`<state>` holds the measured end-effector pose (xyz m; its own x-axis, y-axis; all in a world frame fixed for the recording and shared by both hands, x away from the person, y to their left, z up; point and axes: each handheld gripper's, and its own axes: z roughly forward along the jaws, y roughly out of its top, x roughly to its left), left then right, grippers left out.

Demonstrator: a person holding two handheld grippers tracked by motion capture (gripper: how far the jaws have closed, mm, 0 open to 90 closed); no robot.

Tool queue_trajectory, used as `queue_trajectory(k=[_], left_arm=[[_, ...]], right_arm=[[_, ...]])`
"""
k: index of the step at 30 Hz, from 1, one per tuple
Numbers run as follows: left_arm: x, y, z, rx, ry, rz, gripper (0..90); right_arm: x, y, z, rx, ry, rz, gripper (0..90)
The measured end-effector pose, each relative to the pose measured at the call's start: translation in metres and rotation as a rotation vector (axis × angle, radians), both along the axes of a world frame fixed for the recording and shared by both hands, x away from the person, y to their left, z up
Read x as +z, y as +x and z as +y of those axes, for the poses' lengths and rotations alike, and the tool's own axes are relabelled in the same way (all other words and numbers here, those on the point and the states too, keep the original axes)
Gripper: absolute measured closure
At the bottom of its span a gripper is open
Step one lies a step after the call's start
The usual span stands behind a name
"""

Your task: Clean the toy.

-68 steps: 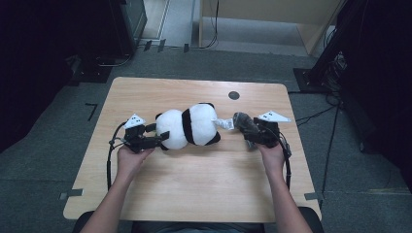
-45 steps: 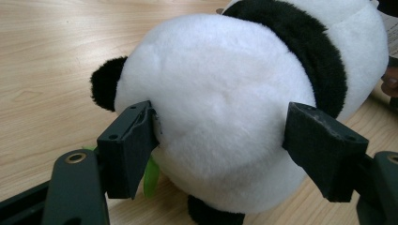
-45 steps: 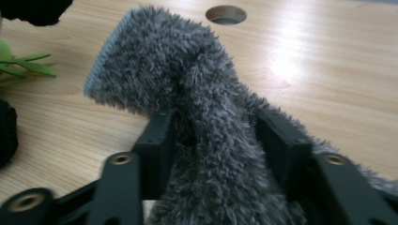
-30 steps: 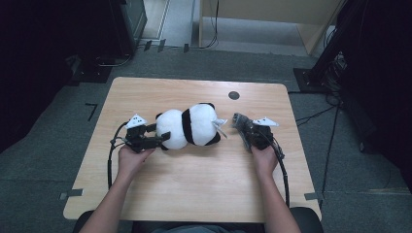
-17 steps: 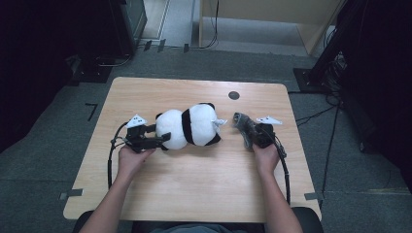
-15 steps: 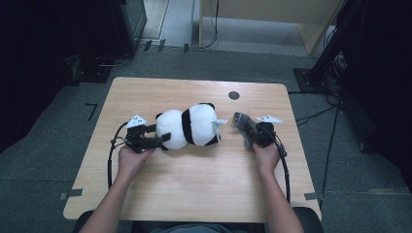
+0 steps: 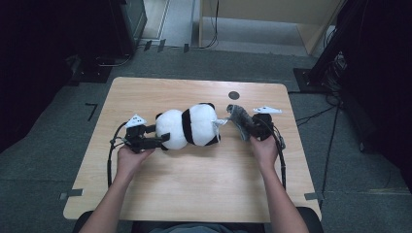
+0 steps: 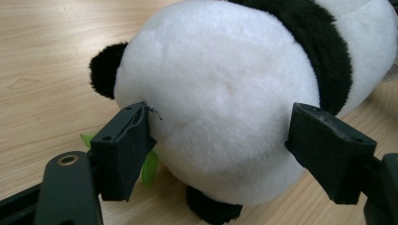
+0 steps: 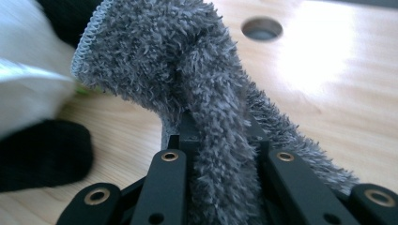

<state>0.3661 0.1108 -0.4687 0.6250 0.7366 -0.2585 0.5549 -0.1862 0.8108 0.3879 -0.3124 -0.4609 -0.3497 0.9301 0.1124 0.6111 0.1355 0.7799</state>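
A black and white panda plush (image 7: 189,126) lies on its side in the middle of the wooden table (image 7: 194,194). My left gripper (image 7: 163,141) grips its round white end, one pad pressed against each side of the plush (image 8: 220,93). A green leaf (image 8: 149,166) pokes out under the plush, by the left pad. My right gripper (image 7: 244,127) is just right of the panda and is shut on a grey fuzzy cloth (image 7: 236,115). In the right gripper view the cloth (image 9: 187,70) stands up from the closed jaws of my right gripper (image 9: 218,129) and drapes over them.
A small round hole (image 7: 234,95) sits in the tabletop behind the cloth, and it is visible again (image 9: 262,28) in the right gripper view. A white tag (image 7: 219,122) sticks out of the panda toward the right gripper. Dark equipment and cables stand on the floor around the table.
The right gripper has risen a little off the table with the grey cloth in its jaws. The left gripper and the panda have stayed put.
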Motion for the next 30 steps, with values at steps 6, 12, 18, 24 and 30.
queue_trajectory(k=[6, 12, 18, 24, 30], left_arm=[[0.001, -0.002, 0.0, -0.008, 0.015, -0.003, 21.8], [-0.001, 0.0, -0.001, -0.006, 0.011, 0.006, 19.7], [-0.002, 0.002, -0.001, 0.0, -0.011, 0.013, 17.5], [-0.004, 0.003, -0.002, -0.003, -0.011, 0.004, 17.3], [-0.005, 0.004, -0.002, 0.001, -0.009, -0.004, 17.3]], right_arm=[[0.024, 0.001, 0.012, 0.036, 0.005, -0.025, 76.8], [0.042, 0.003, 0.026, 0.078, 0.001, -0.039, 76.6], [0.066, 0.006, 0.042, 0.125, 0.011, -0.061, 76.6], [0.089, 0.011, 0.069, 0.197, -0.013, -0.084, 76.6], [0.099, 0.022, 0.101, 0.264, -0.035, -0.068, 76.3]])
